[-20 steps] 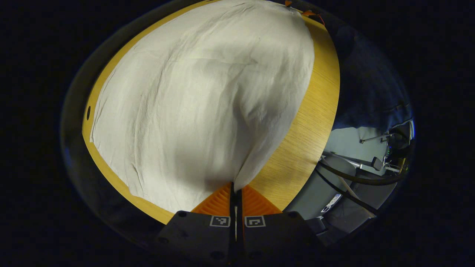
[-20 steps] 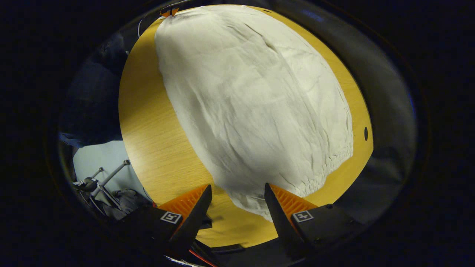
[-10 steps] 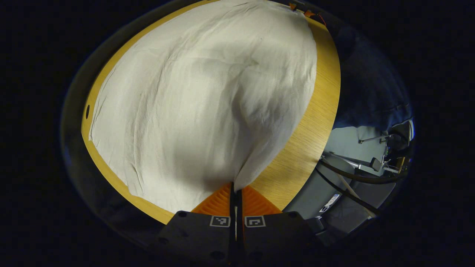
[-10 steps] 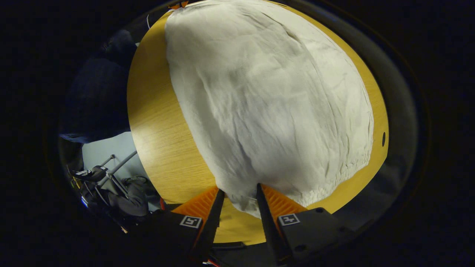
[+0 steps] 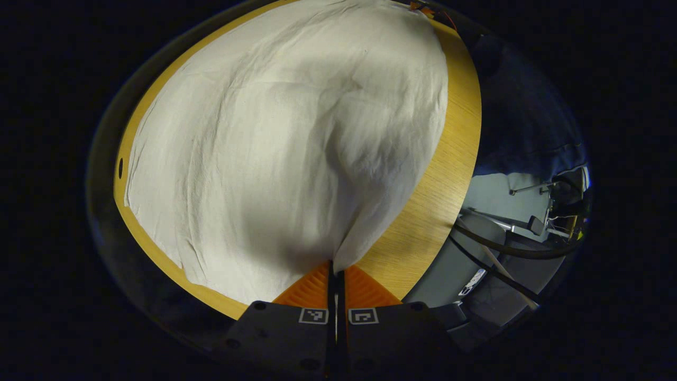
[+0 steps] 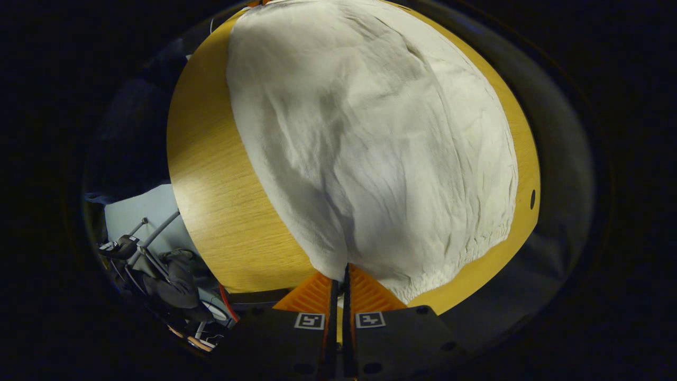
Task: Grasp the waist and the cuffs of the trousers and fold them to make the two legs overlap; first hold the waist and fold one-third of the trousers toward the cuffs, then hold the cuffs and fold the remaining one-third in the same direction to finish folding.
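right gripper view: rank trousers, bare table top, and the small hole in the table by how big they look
1. trousers, largest by far
2. table, the bare wood showing around them
3. hole, a tiny dark spot near the table edge

trousers (image 5: 275, 148) on table (image 5: 439, 174), spread across
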Action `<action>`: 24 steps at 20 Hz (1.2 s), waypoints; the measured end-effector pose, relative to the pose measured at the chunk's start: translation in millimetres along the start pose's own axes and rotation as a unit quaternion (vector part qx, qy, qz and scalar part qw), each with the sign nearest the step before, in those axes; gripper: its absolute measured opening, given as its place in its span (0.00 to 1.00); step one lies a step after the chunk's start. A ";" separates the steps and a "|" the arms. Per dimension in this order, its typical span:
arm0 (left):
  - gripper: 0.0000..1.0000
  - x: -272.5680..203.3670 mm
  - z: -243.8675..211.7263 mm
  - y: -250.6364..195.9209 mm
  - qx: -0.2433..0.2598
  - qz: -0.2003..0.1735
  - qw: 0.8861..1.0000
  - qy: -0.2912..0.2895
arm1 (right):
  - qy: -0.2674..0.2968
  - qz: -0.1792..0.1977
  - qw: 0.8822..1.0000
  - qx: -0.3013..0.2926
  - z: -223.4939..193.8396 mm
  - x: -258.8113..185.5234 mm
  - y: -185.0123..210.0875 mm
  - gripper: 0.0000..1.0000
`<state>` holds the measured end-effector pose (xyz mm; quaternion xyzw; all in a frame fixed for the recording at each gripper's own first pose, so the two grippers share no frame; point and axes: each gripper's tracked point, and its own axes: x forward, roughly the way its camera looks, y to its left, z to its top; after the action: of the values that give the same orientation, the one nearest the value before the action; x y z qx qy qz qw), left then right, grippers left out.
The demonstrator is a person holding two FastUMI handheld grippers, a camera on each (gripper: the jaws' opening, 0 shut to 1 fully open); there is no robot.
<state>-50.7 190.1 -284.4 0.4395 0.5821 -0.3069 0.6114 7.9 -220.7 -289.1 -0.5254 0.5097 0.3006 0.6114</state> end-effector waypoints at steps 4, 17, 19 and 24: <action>0.00 0.8 -1.3 0.4 0.003 0.005 1.000 0.000 | 0.004 0.005 0.999 0.046 1.6 0.2 -0.3 0.03; 0.00 -54.4 46.6 54.4 -0.211 0.128 0.951 -0.187 | -0.110 -0.086 0.954 0.265 22.9 -38.5 -32.9 0.02; 0.00 -73.9 62.3 81.8 -0.274 0.161 0.918 -0.238 | -0.145 -0.109 0.931 0.316 32.7 -51.7 -50.0 0.02; 0.00 -117.3 92.2 156.8 -0.368 0.247 0.839 -0.315 | -0.205 -0.164 0.884 0.386 55.1 -86.8 -98.8 0.02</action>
<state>113.4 158.3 -146.9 0.1910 0.3008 -0.0309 0.9339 88.1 -180.3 -178.3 -0.2506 0.3554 0.0766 0.8972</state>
